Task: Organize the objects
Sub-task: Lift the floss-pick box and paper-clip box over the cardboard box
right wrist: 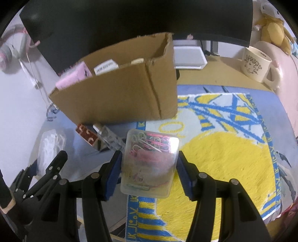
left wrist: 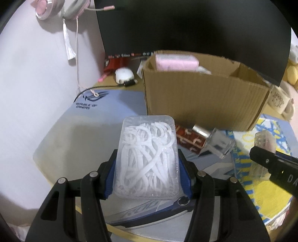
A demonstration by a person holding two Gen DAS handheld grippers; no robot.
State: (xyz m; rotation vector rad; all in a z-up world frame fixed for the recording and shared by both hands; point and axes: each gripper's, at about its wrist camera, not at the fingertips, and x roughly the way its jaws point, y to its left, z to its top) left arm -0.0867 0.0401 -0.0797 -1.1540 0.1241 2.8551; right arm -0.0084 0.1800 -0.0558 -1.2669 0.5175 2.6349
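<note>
My left gripper [left wrist: 148,158] is shut on a clear box of white floss picks [left wrist: 147,158], held above the blue desk mat [left wrist: 93,126]. My right gripper [right wrist: 149,160] is shut on a clear box of pink paper clips [right wrist: 149,162], held above the yellow and blue towel [right wrist: 223,158]. An open cardboard box [left wrist: 201,98] stands just beyond both grippers and holds a pink pack [left wrist: 176,62] and other items. It also shows in the right wrist view [right wrist: 121,93]. The floss box [right wrist: 50,145] and the left gripper's fingers [right wrist: 55,163] show at left in the right wrist view.
A clear perfume bottle with a red patterned case [left wrist: 204,139] lies on the mat in front of the cardboard box. A white mouse [left wrist: 123,75] and a dark monitor [left wrist: 186,24] are behind. A cream mug [right wrist: 257,63] stands at the back right. Pink headphones [left wrist: 55,9] hang on the wall.
</note>
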